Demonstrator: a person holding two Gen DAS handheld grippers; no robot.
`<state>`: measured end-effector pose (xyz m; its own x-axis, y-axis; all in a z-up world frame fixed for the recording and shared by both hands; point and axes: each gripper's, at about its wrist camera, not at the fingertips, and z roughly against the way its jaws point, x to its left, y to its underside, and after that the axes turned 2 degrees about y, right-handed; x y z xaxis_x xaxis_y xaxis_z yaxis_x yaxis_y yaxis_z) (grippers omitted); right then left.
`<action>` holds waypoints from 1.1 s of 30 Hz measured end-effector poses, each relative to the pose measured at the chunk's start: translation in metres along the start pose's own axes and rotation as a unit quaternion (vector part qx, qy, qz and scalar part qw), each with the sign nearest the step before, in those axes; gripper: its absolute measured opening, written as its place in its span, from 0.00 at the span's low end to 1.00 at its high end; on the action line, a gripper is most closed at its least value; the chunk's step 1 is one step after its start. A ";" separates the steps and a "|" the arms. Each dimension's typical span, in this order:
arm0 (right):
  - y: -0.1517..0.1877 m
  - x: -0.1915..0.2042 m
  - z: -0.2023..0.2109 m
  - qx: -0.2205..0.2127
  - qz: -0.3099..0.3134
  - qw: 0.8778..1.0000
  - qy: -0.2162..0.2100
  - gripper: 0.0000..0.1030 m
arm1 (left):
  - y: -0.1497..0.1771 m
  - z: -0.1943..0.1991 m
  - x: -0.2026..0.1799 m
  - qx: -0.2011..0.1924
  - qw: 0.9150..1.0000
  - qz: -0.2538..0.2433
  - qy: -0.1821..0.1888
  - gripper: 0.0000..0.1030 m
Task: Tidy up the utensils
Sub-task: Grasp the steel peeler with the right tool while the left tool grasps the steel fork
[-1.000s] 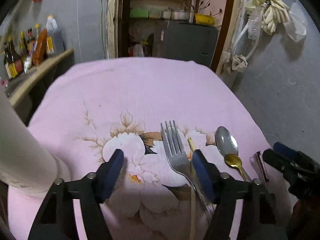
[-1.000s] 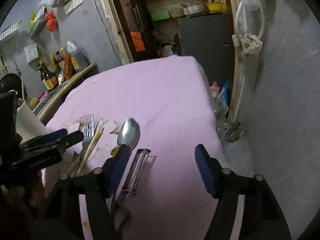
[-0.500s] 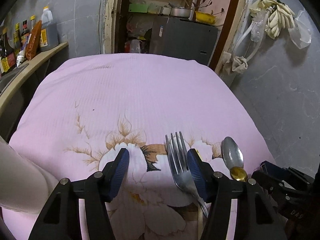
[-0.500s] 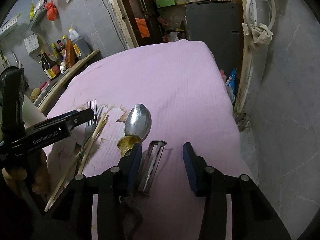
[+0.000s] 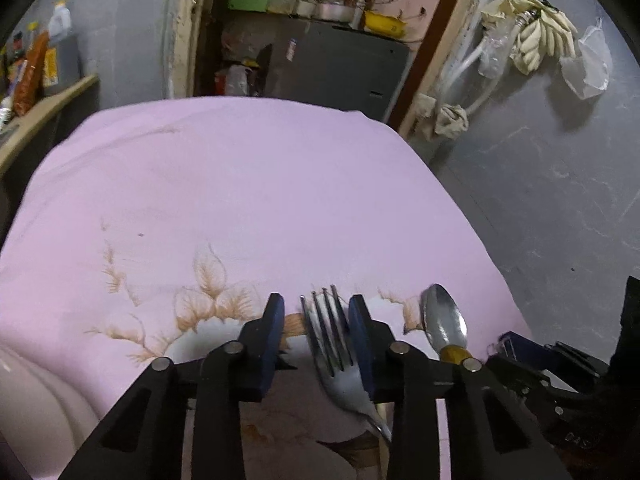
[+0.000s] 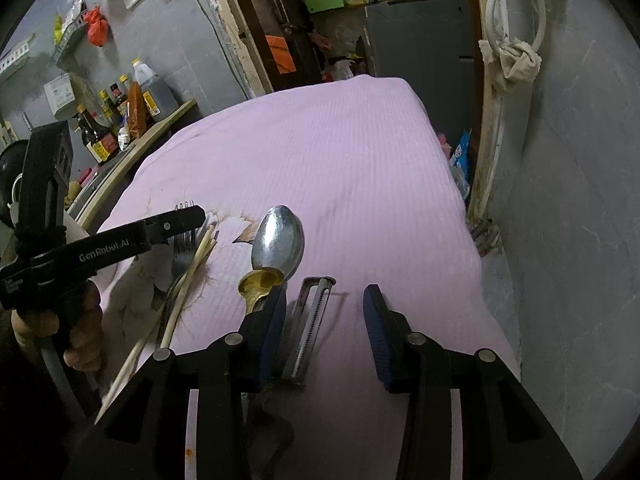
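Both pairs of tongs have narrowed since a second ago. Left gripper (image 5: 316,322) is closing around the fork (image 5: 332,344), whose tines lie against its right pad, not yet pinched. Right gripper (image 6: 325,320) is closing with the peeler (image 6: 310,328) between its pads, untouched. Spoon (image 6: 278,240) and chopsticks (image 6: 188,280) lie between them on the pink cloth (image 6: 340,152).

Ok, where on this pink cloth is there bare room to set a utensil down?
The far half of the pink cloth, beyond the spoon and fork, is bare. The near edge is crowded: chopsticks, fork, spoon, peeler and both grippers.
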<state>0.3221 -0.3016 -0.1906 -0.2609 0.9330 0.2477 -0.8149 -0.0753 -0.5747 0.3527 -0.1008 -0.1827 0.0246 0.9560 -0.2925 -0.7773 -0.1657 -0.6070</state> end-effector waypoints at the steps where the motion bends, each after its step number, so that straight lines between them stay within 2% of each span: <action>1: -0.001 0.000 -0.001 0.005 -0.004 1.000 -0.003 0.35 | 0.000 -0.001 -0.001 0.006 1.000 -0.004 0.004 0.25; 2: -0.002 0.002 -0.001 0.011 -0.005 1.000 -0.004 0.34 | 0.001 -0.003 -0.002 0.010 1.000 -0.007 0.007 0.21; 4: -0.003 0.004 -0.003 0.022 -0.005 1.000 -0.003 0.34 | 0.000 -0.004 -0.005 0.018 1.000 -0.011 0.007 0.20; 9: -0.007 0.006 -0.009 0.051 -0.031 0.998 0.000 0.26 | 0.000 -0.001 -0.005 0.025 1.000 -0.002 0.004 0.18; 10: -0.009 0.006 -0.010 0.057 -0.038 0.998 -0.002 0.22 | 0.001 0.000 -0.007 0.025 1.000 -0.003 0.001 0.18; 13: -0.008 0.005 -0.013 0.066 -0.052 0.996 -0.001 0.12 | 0.004 0.002 -0.010 0.032 0.999 -0.008 -0.006 0.03; 19: -0.003 0.004 -0.011 0.068 -0.074 0.995 -0.018 0.11 | 0.012 0.016 -0.013 0.033 0.999 -0.011 -0.007 0.03; 24: -0.003 0.009 0.001 0.050 -0.066 0.996 -0.023 0.10 | 0.013 0.045 -0.012 0.005 1.000 -0.019 -0.015 0.03; 33: -0.009 0.021 0.045 -0.005 -0.053 0.998 -0.030 0.10 | 0.020 0.116 -0.018 -0.081 0.995 -0.039 -0.049 0.03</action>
<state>0.3006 -0.2973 -0.1455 -0.2031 0.9132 0.3534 -0.8348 0.0271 -0.5499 0.2635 -0.0928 -0.1044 0.0134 0.9852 -0.1709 -0.6636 -0.1191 -0.7386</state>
